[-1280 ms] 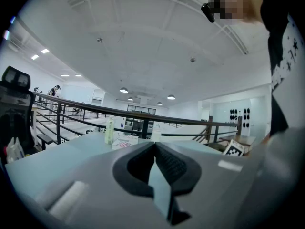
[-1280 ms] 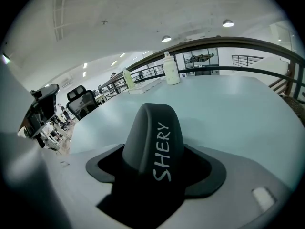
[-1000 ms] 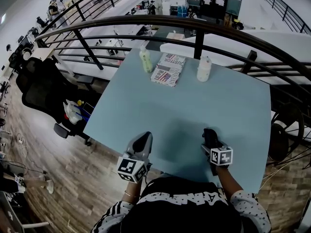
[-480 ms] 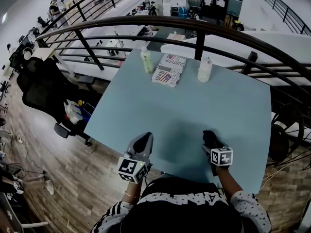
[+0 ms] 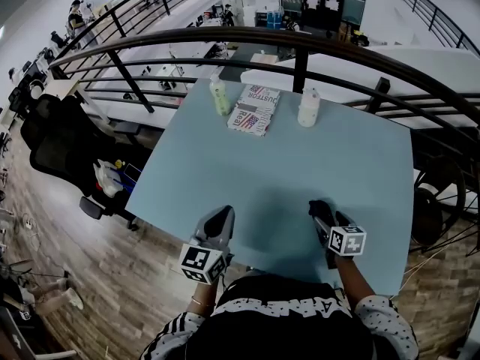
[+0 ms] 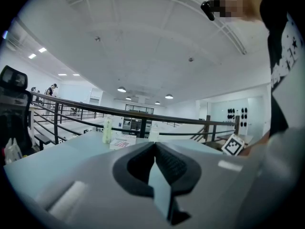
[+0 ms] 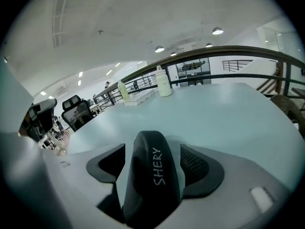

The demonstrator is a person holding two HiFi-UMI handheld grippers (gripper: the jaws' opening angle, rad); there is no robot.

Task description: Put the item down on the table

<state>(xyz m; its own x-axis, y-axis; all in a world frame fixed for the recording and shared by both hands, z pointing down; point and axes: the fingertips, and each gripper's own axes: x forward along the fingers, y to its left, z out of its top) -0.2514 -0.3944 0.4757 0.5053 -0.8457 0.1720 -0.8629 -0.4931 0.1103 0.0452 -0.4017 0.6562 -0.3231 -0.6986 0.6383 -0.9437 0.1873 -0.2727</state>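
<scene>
A black rounded item [image 7: 153,175] with "SHERY" printed on it sits between the jaws of my right gripper [image 7: 152,163], which is shut on it. In the head view that gripper [image 5: 321,210] holds the black item [image 5: 324,217] low over the front right of the pale blue table [image 5: 285,163]; whether it touches the top I cannot tell. My left gripper [image 5: 223,216] hovers at the table's front edge on the left. Its jaws [image 6: 155,149] are pressed together with nothing in them.
At the table's far edge stand a green bottle [image 5: 220,96], a printed packet [image 5: 253,109] and a white bottle [image 5: 308,108]. A dark railing [image 5: 300,43] curves behind them. A black office chair [image 5: 52,137] stands on the wooden floor to the left.
The right gripper has turned slightly, its marker cube shifting a little to the right, with the black item still in it. The left gripper has stayed put.
</scene>
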